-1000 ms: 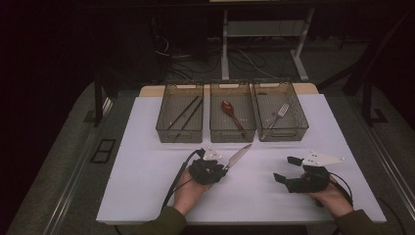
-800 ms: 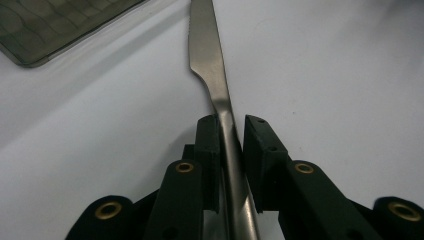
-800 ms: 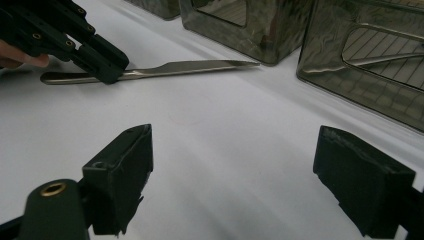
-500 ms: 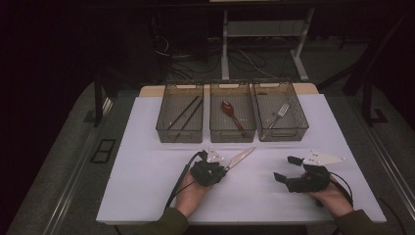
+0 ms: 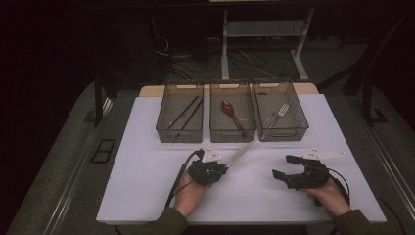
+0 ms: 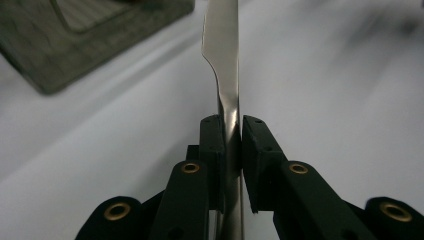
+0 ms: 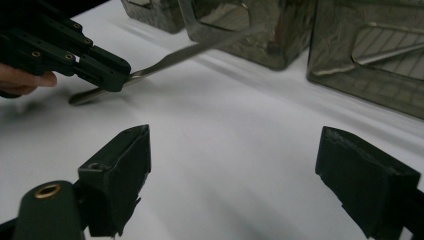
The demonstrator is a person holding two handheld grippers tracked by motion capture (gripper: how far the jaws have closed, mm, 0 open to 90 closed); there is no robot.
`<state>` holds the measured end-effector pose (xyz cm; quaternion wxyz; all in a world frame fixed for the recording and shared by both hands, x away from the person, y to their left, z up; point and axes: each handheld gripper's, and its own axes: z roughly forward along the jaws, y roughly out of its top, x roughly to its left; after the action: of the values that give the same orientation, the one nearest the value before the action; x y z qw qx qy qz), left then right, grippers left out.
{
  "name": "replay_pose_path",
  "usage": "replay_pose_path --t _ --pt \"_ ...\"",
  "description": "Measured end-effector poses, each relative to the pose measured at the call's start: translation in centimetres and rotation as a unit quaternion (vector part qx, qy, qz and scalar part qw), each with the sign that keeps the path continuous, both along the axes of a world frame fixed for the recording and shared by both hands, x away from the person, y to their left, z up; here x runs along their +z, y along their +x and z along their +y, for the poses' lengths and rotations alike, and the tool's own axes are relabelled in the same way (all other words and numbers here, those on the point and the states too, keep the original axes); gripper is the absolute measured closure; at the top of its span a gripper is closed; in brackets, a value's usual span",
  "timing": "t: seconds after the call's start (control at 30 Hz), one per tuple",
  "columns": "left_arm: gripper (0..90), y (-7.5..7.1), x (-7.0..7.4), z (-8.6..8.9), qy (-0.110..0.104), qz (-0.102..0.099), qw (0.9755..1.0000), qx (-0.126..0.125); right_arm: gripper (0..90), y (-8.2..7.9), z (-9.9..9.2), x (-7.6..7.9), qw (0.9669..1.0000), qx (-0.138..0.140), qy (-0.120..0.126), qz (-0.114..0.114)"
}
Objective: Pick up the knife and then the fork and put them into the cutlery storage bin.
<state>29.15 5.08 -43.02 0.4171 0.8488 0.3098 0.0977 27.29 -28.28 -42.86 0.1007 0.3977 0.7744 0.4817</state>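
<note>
Knife, silver metal table knife (image 6: pixel 223 75): clamped at its handle between the two black jaws of the left gripper (image 5: pixel 221 168), blade running out toward 1 o'clock from that gripper in the high view, its tip near the front wall of the middle bin. In the right gripper view the handle end (image 7: pixel 85 97) sits low against the white surface while the blade rises toward the bins.

Left gripper: clenched on the knife; held in the person's left hand (image 5: pixel 188 188), at about 6 o'clock of the surface's centre, with a black cable trailing back along the forearm.

Right gripper (image 5: pixel 286 167): released, jaws spread wide with nothing between them; held in the right hand (image 5: pixel 330 196) at about 4 o'clock, well apart from the left gripper.

White surface (image 5: pixel 142 161): carries three smoky clear plastic bins in a row at 12 o'clock.

Left bin (image 5: pixel 164 126): holds a pair of dark chopsticks (image 5: pixel 185 112) lying diagonally.

Middle bin (image 5: pixel 232 134): holds a reddish-brown spoon (image 5: pixel 231 111).

Right bin (image 5: pixel 298 128): holds a silver metal fork (image 5: pixel 277 114).

Beyond the surface: dark floor with cables and a white frame (image 5: pixel 225 44).
</note>
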Motion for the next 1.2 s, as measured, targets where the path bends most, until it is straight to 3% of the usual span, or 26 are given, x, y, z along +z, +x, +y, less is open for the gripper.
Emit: replay_pose_path --t 0.17,0.27,0.57,0.73,0.93,1.1,1.2 --pt "79.0 -0.5 1.3 0.3 -0.034 -0.017 0.9993 -0.005 11.6 0.3 1.6 1.5 0.9997 0.011 0.021 0.0" --pt "79.0 -0.7 1.9 0.2 -0.044 -0.027 0.9986 -0.01 15.4 0.9 2.8 2.3 0.9992 0.023 0.033 0.0" --pt "79.2 -1.1 2.5 0.1 -0.059 -0.042 0.9973 -0.011 44.8 2.7 6.3 4.2 0.9936 0.057 0.097 0.002" --pt "79.2 -1.1 2.6 0.2 -0.065 -0.048 0.9968 -0.005 58.3 3.5 8.0 4.7 0.9912 0.076 0.108 0.005" --pt "79.2 -1.2 2.9 0.2 -0.066 -0.059 0.9961 -0.002 70.4 4.1 9.7 4.4 0.9893 0.096 0.108 0.02" --pt "79.2 -1.2 2.9 0.3 -0.069 -0.065 0.9955 0.002 81.2 4.4 10.5 4.3 0.988 0.099 0.116 0.026" --pt "79.2 -1.2 3.0 0.3 -0.068 -0.07 0.9952 0.004 83.3 4.5 10.6 4.3 0.9874 0.099 0.12 0.028"
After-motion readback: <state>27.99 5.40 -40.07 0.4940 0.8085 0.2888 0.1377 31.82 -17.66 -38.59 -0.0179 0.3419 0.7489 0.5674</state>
